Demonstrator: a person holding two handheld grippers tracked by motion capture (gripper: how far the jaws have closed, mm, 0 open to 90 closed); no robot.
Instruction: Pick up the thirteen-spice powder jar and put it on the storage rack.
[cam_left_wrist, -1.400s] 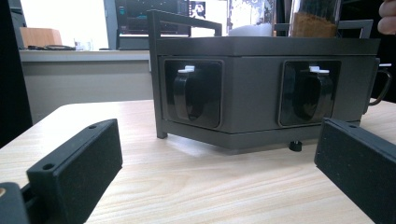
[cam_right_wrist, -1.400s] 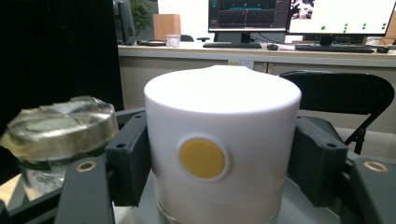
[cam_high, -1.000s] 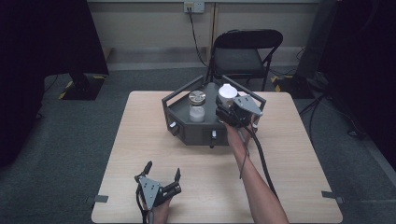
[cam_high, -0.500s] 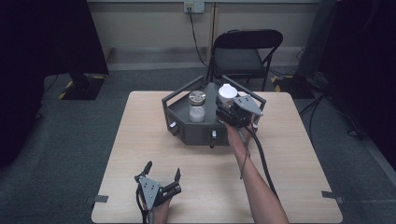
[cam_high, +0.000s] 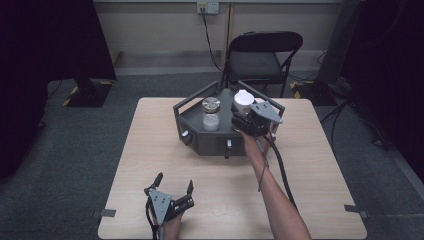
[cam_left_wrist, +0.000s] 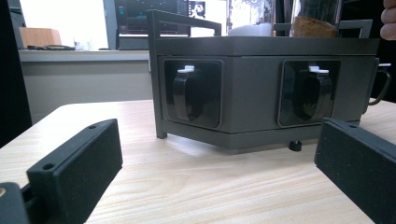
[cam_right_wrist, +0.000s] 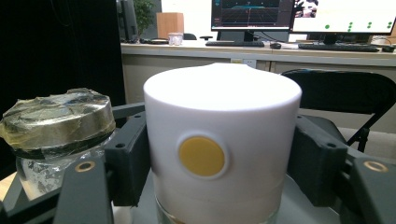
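Note:
A dark grey six-sided rack (cam_high: 210, 142) stands at the middle back of the wooden table (cam_high: 150, 150). On its top are a glass jar with a silver lid (cam_high: 210, 114) and a jar with a white lid (cam_high: 243, 101). My right gripper (cam_high: 244, 112) is shut on the white-lidded jar, and in the right gripper view both pads (cam_right_wrist: 128, 154) press on the white lid (cam_right_wrist: 222, 107) with its yellow dot. The foil-wrapped silver lid (cam_right_wrist: 58, 119) is to its left. My left gripper (cam_high: 174, 182) rests open near the table's front edge, its jaws (cam_left_wrist: 219, 158) wide apart and facing the rack (cam_left_wrist: 252, 93).
The rack's side faces carry dark handles with white tabs (cam_left_wrist: 187, 91) (cam_left_wrist: 310, 91). A black folding chair (cam_high: 262, 57) stands behind the table. A black cable (cam_high: 280, 165) trails from the right gripper along the forearm. Bare wood lies between the left gripper and the rack.

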